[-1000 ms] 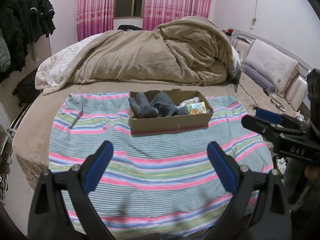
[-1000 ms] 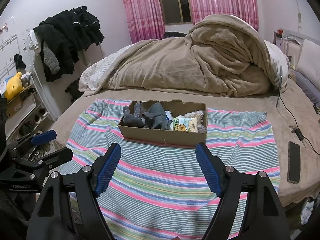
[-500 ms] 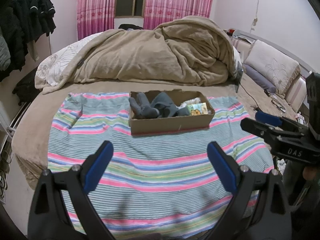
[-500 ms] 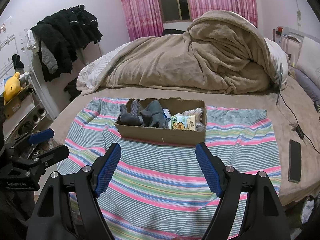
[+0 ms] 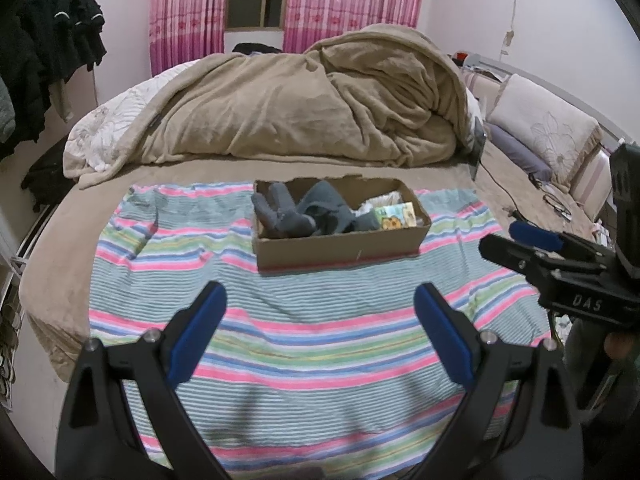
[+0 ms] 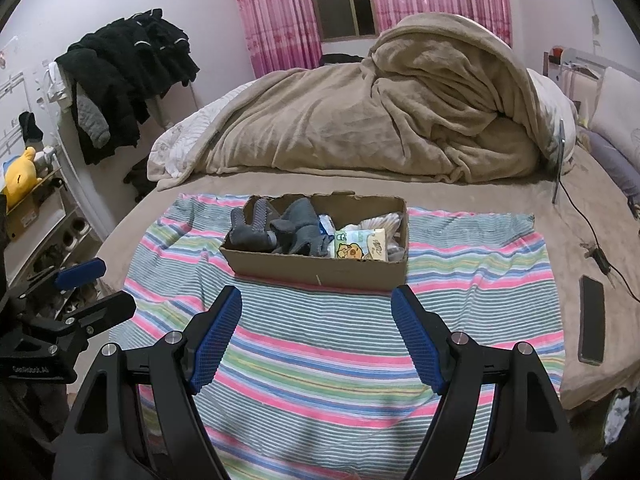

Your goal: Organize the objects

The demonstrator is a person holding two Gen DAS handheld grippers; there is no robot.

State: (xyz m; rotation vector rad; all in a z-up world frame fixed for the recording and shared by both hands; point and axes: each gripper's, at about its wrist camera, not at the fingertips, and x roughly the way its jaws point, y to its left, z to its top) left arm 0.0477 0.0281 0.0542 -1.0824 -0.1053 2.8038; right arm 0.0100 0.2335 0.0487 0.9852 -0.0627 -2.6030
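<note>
A shallow cardboard box (image 5: 340, 244) (image 6: 316, 270) stands on a striped cloth (image 5: 312, 320) (image 6: 320, 352) spread over the bed. Inside lie grey gloves (image 5: 304, 212) (image 6: 280, 228), a small packet with a yellow cartoon print (image 5: 394, 216) (image 6: 360, 244) and something white behind it. My left gripper (image 5: 320, 304) is open and empty, held back over the cloth's near half. My right gripper (image 6: 316, 300) is open and empty, also well short of the box. Each gripper shows at the edge of the other's view (image 5: 560, 256) (image 6: 76, 296).
A heaped beige blanket (image 5: 300, 108) (image 6: 380, 116) fills the bed behind the box. A black phone (image 6: 591, 320) and a charging cable (image 6: 588, 236) lie on the bed at right. Pillows (image 5: 544, 128) line the headboard. Dark clothes (image 6: 128, 76) hang at left above shelves.
Both grippers have drawn back slightly from the box and stayed open. Nothing on the bed has moved.
</note>
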